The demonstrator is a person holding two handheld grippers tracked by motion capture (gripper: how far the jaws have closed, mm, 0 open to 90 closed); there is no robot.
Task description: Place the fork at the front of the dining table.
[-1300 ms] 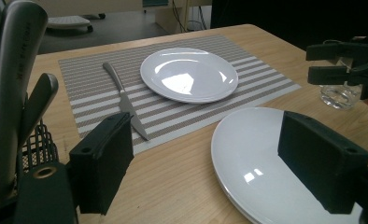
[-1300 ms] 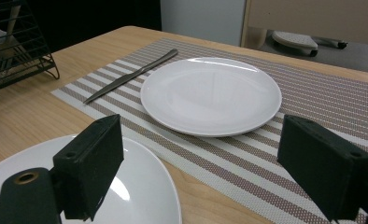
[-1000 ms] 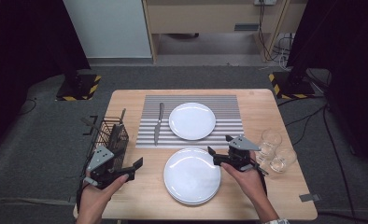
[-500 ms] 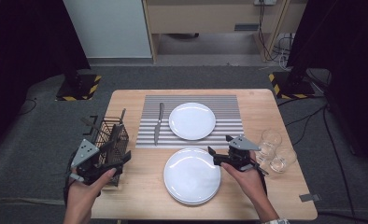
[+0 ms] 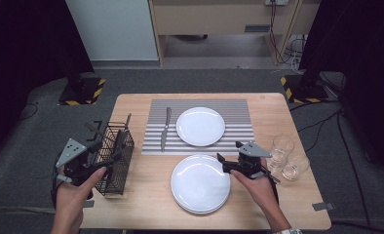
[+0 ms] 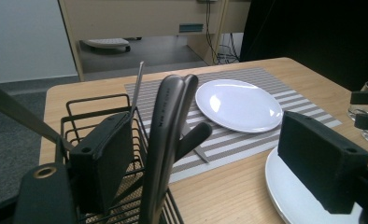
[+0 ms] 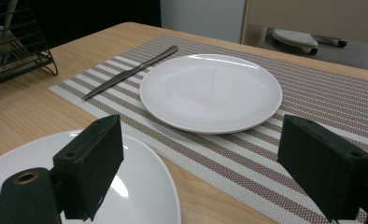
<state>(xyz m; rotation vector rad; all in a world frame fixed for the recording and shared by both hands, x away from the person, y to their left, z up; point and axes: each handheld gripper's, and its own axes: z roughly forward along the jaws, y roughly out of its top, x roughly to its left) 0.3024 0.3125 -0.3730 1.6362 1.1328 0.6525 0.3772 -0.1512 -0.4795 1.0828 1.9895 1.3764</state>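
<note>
My left gripper (image 5: 113,155) is open at the black wire cutlery basket (image 5: 117,180) on the table's left edge. In the left gripper view, dark utensil handles (image 6: 166,126) stand up from the basket (image 6: 95,100) between the wide jaws of the gripper (image 6: 210,154), and neither pad touches them. My right gripper (image 5: 228,155) hovers open and empty at the right rim of the near white plate (image 5: 200,187). In the right gripper view its jaws (image 7: 205,158) frame the far white plate (image 7: 210,91), with the near plate (image 7: 140,186) below.
The far plate (image 5: 200,126) and a knife (image 5: 165,127) lie on a striped placemat (image 5: 239,112). Two clear glasses (image 5: 282,145) (image 5: 296,167) stand just right of my right hand. The basket sits close to the table's left edge.
My left gripper has moved left and up, from beside the near plate to the basket, and utensil handles now stand between its jaws. The right gripper has stayed still.
</note>
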